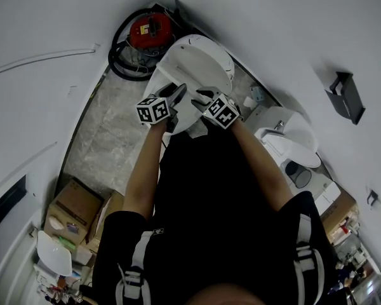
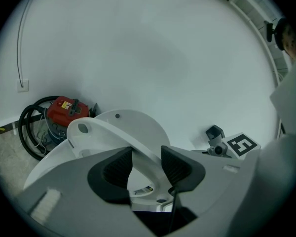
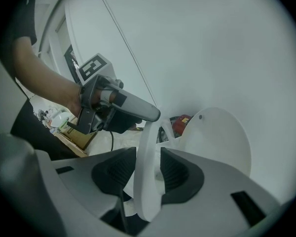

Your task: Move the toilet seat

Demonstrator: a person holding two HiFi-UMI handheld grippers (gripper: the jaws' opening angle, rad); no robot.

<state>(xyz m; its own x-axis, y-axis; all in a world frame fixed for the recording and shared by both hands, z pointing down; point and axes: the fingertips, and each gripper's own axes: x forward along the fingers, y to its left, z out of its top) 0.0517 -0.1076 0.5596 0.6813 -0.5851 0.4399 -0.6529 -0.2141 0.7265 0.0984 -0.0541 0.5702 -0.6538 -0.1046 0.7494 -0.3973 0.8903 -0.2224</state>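
Near, person: black clothing and two bare forearms reach forward, one gripper in each hand.

Left gripper (image 2: 147, 159): closed onto the left limb of the white plastic oval toilet seat (image 3: 148, 132). The ring fills the space between its dark ribbed pads, so the jaws stand fairly wide.

Right gripper (image 3: 148, 169): closed on the right limb of the same seat. The ring runs edge-on between the pads, and the jaws stand narrower than the left pair.

Seat position: directly ahead of both grippers, apparently raised partway off the bowl, its front end nearest the person.

Key relation: the seat's long axis runs straight away from the person to the hinge at the far end. The two grippers flank it on opposite limbs and are about equally near. I judge that any swing up or down pivots about that far hinge, so both hands need to travel together.

Behind the seat: round white toilet lid (image 2: 138, 127), standing upright just past the hinge.

Farther left: red canister vacuum cleaner with a black coiled hose (image 2: 64, 112), on the floor by the bowl.

Farthest: plain white wall (image 2: 163, 48).
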